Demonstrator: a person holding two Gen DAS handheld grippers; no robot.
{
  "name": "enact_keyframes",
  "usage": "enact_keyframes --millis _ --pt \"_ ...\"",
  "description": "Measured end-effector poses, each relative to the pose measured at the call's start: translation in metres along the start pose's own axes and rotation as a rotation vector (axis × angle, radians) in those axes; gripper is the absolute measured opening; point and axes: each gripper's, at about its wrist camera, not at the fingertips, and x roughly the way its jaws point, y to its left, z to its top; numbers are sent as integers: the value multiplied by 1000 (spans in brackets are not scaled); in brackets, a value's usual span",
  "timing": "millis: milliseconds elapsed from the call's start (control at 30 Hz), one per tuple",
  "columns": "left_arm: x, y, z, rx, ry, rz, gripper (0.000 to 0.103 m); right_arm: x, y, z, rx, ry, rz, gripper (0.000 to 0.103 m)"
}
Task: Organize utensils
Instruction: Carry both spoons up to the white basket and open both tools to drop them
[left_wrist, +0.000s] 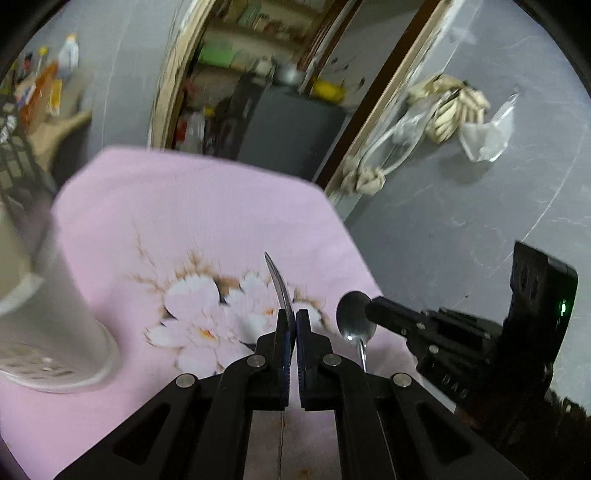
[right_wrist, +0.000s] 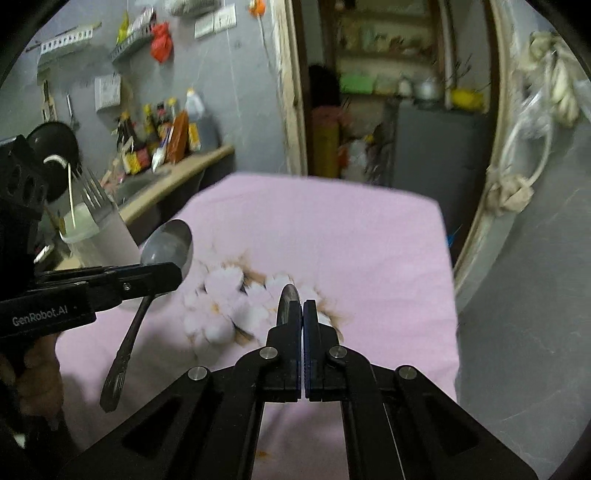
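Your left gripper (left_wrist: 295, 317) pinches a large spoon (right_wrist: 170, 247); your right gripper (right_wrist: 303, 308) pinches a small spoon (left_wrist: 354, 317), both above the pink cloth (right_wrist: 332, 229), right of the white holder (left_wrist: 55, 332).

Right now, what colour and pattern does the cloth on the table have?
The cloth is pink with a white flower print; the right wrist view shows it best.

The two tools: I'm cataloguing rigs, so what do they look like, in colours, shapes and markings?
Both are matte black. The left tool and right tool have slim parallel fingers with dark blue ribbed pads, driven by black linkage bars with triangular cut-outs and round silver pivot pins. The left tool's body reads "GenRobot.AI" in pale letters; the right tool's housing shows a small green light. A bare hand grips the left handle.
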Motion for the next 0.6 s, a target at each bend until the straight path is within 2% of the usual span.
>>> enact_keyframes --millis 267,500,600 --pt "-77 14 25 32 -140 -6 3 -49 44 49 3 -195 -69 1" --pt "-134 34 55 44 -252 6 3 -79 96 98 4 -352 -62 1" --pt "-163 55 70 28 -324 31 3 -84 123 120 -6 -423 -40 1"
